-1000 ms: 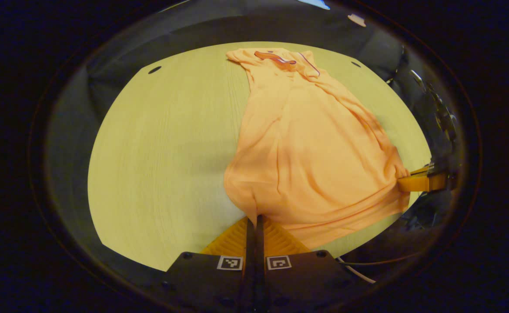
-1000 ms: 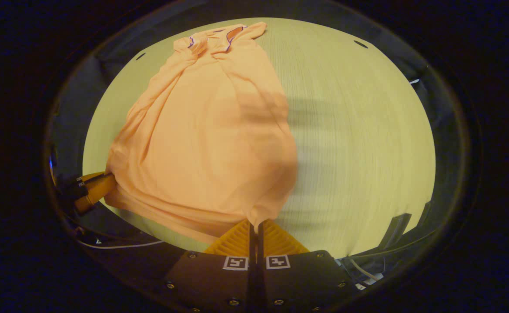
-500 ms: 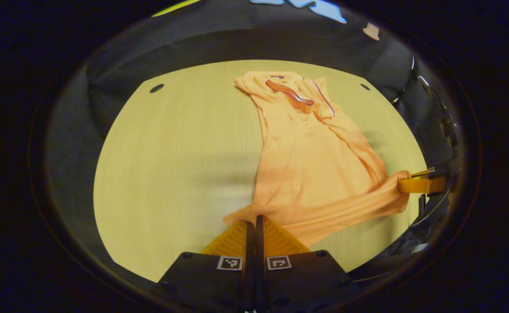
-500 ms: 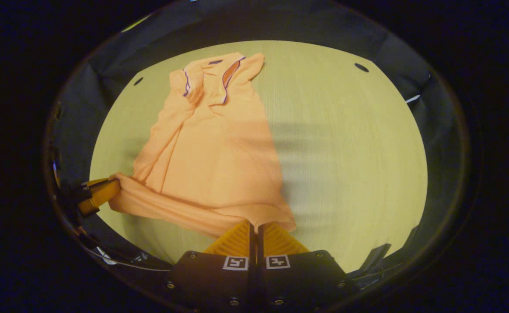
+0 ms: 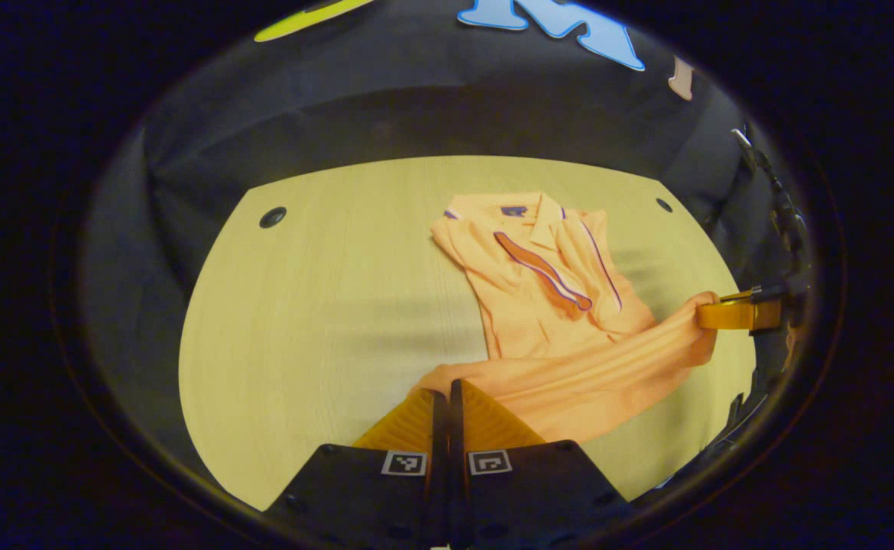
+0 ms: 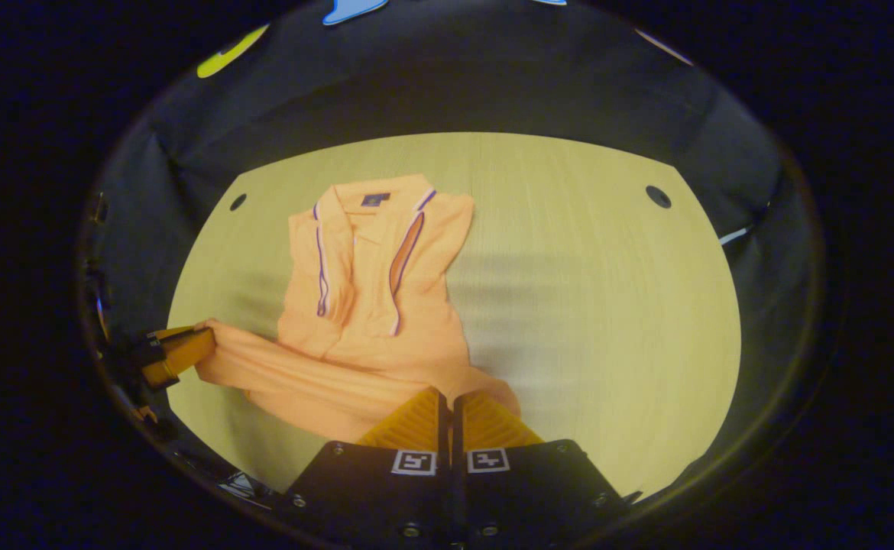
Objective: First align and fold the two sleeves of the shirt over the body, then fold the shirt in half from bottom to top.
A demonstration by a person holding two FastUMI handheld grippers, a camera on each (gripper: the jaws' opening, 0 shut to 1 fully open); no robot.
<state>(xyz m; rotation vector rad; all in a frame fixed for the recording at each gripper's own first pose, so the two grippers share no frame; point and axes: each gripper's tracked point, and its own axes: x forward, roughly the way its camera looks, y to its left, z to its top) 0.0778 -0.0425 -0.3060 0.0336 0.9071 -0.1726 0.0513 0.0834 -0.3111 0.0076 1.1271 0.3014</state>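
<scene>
both hand-held grippers pinching shirt hem | hem carried farther toward collar since a second ago | bottom-to-top fold nearly closed over surface

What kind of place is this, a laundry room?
Probably not: it looks like a recording booth. A bare wooden table stands against black cloth walls, and two handheld grippers fold one orange shirt.
</scene>
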